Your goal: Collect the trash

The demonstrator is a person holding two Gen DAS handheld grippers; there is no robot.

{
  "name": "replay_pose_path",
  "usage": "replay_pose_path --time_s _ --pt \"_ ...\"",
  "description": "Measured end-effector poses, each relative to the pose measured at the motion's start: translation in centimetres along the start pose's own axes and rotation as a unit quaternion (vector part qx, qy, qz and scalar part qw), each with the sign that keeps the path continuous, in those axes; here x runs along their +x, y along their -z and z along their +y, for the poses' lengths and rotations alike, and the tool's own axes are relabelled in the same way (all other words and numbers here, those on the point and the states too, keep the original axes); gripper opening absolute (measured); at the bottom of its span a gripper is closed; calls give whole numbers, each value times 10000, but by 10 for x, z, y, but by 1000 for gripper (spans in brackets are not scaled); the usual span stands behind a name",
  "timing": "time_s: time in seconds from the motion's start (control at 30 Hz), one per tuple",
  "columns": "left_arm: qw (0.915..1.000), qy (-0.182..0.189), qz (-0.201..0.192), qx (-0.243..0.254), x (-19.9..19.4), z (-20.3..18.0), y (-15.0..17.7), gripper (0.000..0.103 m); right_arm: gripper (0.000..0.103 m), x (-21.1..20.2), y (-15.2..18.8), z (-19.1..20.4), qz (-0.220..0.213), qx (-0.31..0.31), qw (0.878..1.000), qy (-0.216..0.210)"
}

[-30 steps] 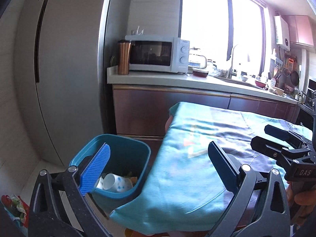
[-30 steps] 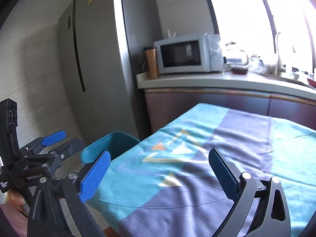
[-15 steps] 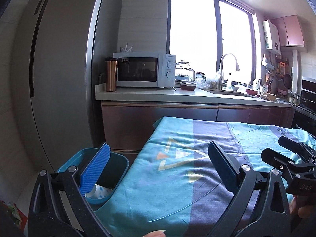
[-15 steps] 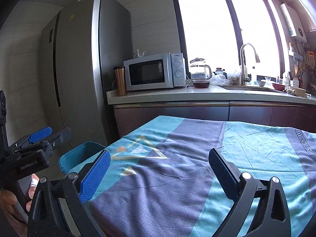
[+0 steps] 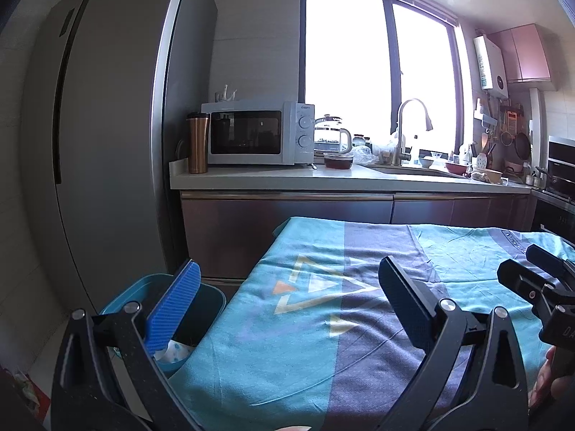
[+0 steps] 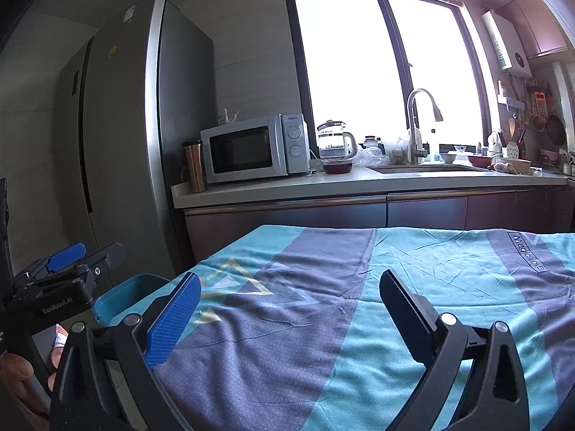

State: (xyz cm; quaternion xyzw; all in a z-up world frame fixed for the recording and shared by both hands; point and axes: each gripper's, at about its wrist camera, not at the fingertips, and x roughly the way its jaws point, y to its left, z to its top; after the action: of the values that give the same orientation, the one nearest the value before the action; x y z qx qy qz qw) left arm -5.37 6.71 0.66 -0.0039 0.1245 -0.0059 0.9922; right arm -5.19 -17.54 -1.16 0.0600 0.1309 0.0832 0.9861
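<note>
Your left tongs (image 5: 287, 301) and right tongs (image 6: 287, 309) both gape wide and empty over the cloth-covered tabletop (image 6: 413, 287), so sweep for leftover trash (none visible) before returning to the blue bin (image 5: 212, 305) beside it.

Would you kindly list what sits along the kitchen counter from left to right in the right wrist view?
Copper travel mug → white microwave → glass kettle → curved steel tap.

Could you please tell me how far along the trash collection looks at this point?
Done: the blue bin already holds white crumpled trash. In hand: nothing; the left tongs and right tongs are open. Left: no trash shows on the tablecloth.
</note>
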Motion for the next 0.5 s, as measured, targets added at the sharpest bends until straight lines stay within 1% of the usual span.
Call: replay_pose_path --time_s 0.23,0.5 --pt "10000 -5 -9 37 5 -6 0 98 96 -2 -2 -7 -77 86 9999 57" --pt "10000 -8 -9 50 6 -8 1 98 96 -1 -1 -11 -58 94 9999 64"
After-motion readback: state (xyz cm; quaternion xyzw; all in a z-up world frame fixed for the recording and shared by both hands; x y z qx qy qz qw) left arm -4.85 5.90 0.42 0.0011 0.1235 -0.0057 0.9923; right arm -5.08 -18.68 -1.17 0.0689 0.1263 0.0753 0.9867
